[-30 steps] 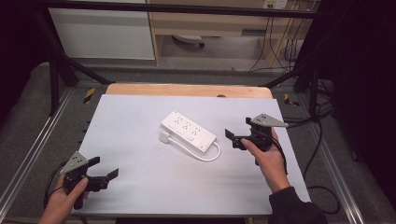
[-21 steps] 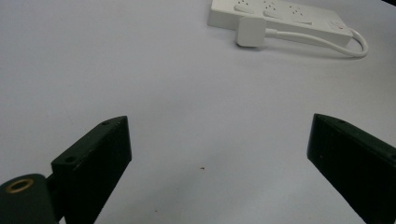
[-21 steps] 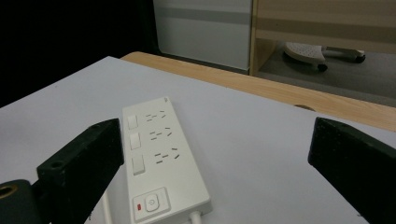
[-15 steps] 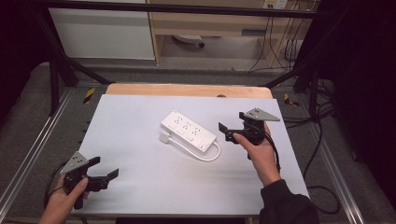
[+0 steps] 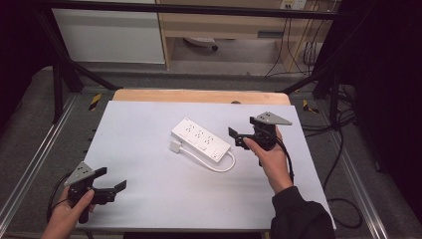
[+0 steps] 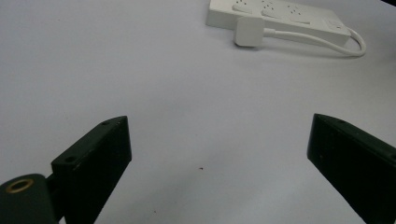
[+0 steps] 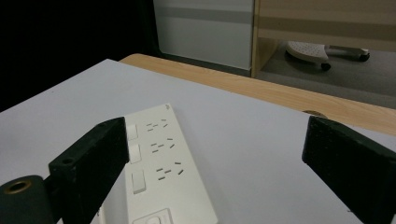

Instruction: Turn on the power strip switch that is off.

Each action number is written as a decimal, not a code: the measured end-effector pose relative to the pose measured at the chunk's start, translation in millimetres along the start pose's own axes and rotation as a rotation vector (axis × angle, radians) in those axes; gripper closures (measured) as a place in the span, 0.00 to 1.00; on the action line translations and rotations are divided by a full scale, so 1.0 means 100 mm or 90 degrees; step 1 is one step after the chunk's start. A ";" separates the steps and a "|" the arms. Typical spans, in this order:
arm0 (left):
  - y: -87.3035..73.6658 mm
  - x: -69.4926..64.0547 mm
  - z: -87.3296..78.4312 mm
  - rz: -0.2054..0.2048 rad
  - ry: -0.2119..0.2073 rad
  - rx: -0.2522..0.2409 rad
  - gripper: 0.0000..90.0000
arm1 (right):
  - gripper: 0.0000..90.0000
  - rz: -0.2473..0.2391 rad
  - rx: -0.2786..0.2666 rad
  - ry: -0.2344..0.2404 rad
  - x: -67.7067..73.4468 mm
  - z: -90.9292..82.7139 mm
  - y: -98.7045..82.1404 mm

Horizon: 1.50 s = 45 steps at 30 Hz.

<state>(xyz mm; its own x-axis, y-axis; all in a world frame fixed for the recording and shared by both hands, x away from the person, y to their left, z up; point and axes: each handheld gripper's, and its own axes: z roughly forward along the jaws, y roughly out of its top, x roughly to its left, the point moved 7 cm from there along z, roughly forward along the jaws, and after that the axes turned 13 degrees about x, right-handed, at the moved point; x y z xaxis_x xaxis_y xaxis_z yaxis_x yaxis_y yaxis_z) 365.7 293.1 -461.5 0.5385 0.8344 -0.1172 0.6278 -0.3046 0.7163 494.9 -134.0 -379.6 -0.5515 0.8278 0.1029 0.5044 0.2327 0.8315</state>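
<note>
Right hand-held gripper (image 5: 237, 138) shifted leftward, jaws apart, closing slightly; power strip (image 5: 201, 140) just beside.

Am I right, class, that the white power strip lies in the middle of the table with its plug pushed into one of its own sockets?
Not quite. The power strip does lie mid-table, but its plug rests on the table beside the strip, in no socket. The left gripper view shows this best.

Pale table (image 5: 149, 149); wooden board (image 5: 199, 95) behind it.
</note>
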 end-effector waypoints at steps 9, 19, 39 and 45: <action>0.00 0.00 0.00 0.002 -0.001 0.003 0.07 | 0.12 -0.003 0.002 0.006 0.04 0.10 0.04; -0.01 0.00 0.01 0.003 -0.002 0.004 0.07 | 0.14 0.011 0.004 0.017 0.07 0.21 0.05; -0.01 -0.01 0.01 0.004 -0.003 0.005 0.07 | 0.31 0.020 0.015 0.043 0.15 0.41 0.03; -0.01 -0.01 0.01 0.005 -0.002 0.006 0.07 | 0.36 0.021 0.020 0.044 0.16 0.47 0.02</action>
<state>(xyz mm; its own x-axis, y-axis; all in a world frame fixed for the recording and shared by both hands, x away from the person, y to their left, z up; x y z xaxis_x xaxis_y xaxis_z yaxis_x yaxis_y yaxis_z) 365.5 292.3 -462.9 0.5453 0.8303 -0.1147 0.6292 -0.3151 0.7105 517.8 -96.4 -401.9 -0.5781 0.7984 0.1685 0.5431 0.2224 0.8097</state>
